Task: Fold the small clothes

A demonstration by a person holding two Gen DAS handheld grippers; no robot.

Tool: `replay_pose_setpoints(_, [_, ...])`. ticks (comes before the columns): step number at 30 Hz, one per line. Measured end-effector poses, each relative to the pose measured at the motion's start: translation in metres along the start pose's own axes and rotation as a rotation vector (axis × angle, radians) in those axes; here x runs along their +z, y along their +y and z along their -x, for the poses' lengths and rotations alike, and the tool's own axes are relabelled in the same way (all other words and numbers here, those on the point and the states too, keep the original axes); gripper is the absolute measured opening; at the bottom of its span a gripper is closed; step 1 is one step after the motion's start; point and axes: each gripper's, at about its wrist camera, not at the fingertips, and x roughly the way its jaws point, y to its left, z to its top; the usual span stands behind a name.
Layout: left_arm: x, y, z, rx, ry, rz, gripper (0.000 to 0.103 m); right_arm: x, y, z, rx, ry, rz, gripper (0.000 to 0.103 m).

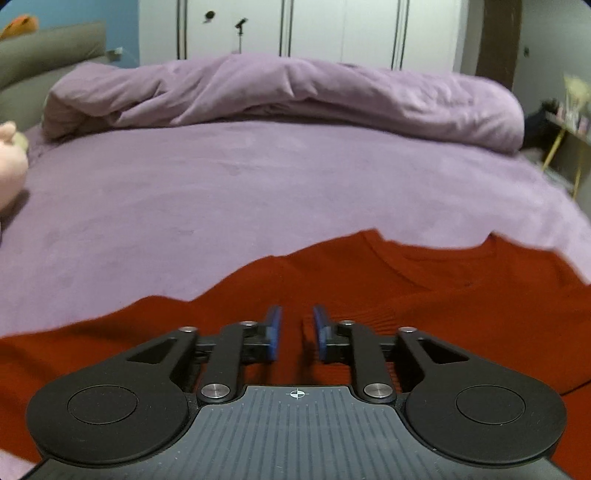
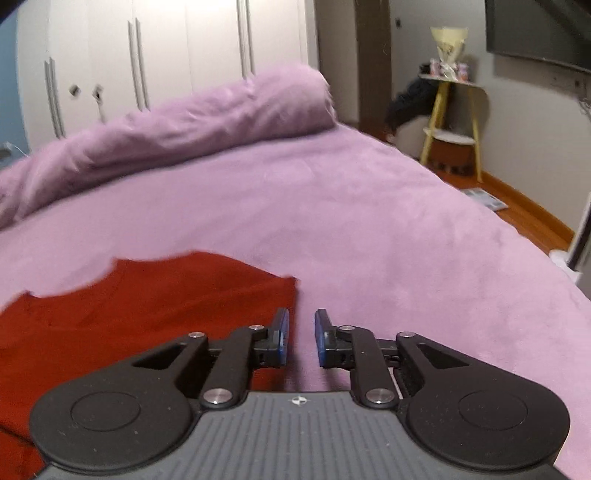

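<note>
Left tongs (image 1: 297,332) released | right tongs (image 2: 300,338) released | red garment (image 1: 424,295) | purple bed (image 1: 258,184)

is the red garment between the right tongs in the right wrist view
No, the right tongs stand open over bare purple bedsheet, with the red garment just beside them.

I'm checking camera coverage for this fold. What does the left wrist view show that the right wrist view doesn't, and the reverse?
Only the left wrist view: a pink plush toy at the bed's left edge, a grey padded headboard, and the left claw, open over the garment.

Only the right wrist view: a yellow-legged side table, wooden floor, and the right claw, open beside the garment's edge.

Both: the red knit garment, purple bedsheet, rolled purple duvet and white wardrobe.
</note>
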Motion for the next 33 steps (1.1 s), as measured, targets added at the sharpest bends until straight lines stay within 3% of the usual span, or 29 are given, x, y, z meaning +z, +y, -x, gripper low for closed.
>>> replay_pose_setpoints(3, [-0.001,-0.009,0.013,-0.118,-0.010,0.069,0.047,-0.008,0.027,0.010,0.194,0.025,0.033,0.016])
replay_pose_setpoints(5, [-0.007,-0.027,0.008,-0.183,0.013,0.049,0.053,-0.019,0.058,0.005,0.305,0.076,0.095,0.016])
replay_pose_setpoints(7, [-0.014,-0.042,-0.004,-0.174,0.041,-0.005,0.054,-0.030,0.082,0.001,0.352,0.099,0.165,0.016])
replay_pose_setpoints(9, [-0.021,-0.050,-0.018,-0.115,0.069,-0.043,0.054,-0.040,0.093,-0.008,0.294,0.102,0.250,0.015])
replay_pose_setpoints(10, [-0.023,-0.050,-0.021,-0.095,0.079,-0.045,0.054,-0.044,0.091,-0.015,0.223,0.104,0.294,0.014])
replay_pose_setpoints(13, [-0.026,-0.045,-0.023,-0.096,0.058,-0.023,0.060,-0.043,0.065,-0.018,0.136,0.049,0.339,0.001])
replay_pose_setpoints(17, [-0.029,-0.039,-0.027,-0.086,0.057,-0.034,0.062,-0.034,0.030,-0.024,0.036,0.029,0.337,0.000])
replay_pose_setpoints(20, [-0.031,-0.040,-0.024,-0.085,0.045,-0.043,0.064,-0.028,0.022,-0.030,0.015,0.016,0.369,0.000])
replay_pose_setpoints(25, [-0.032,-0.042,-0.024,-0.067,0.047,-0.049,0.065,-0.036,0.043,-0.020,-0.049,0.003,0.478,0.000])
replay_pose_setpoints(26, [-0.032,-0.042,-0.024,-0.067,0.051,-0.045,0.065,-0.036,0.049,-0.009,-0.018,0.003,0.476,0.005])
replay_pose_setpoints(28, [-0.032,-0.042,-0.024,-0.065,0.056,-0.044,0.066,-0.031,0.054,0.010,0.126,-0.008,0.421,0.014])
replay_pose_setpoints(29, [-0.032,-0.043,-0.023,-0.064,0.058,-0.046,0.066,-0.029,0.058,0.013,0.175,0.009,0.395,0.026])
replay_pose_setpoints(31, [-0.032,-0.043,-0.023,-0.057,0.063,-0.051,0.069,-0.026,0.064,0.010,0.249,0.080,0.350,0.030])
replay_pose_setpoints(33, [-0.031,-0.041,-0.023,-0.045,0.077,-0.044,0.073,-0.027,0.067,0.000,0.306,0.207,0.309,0.030])
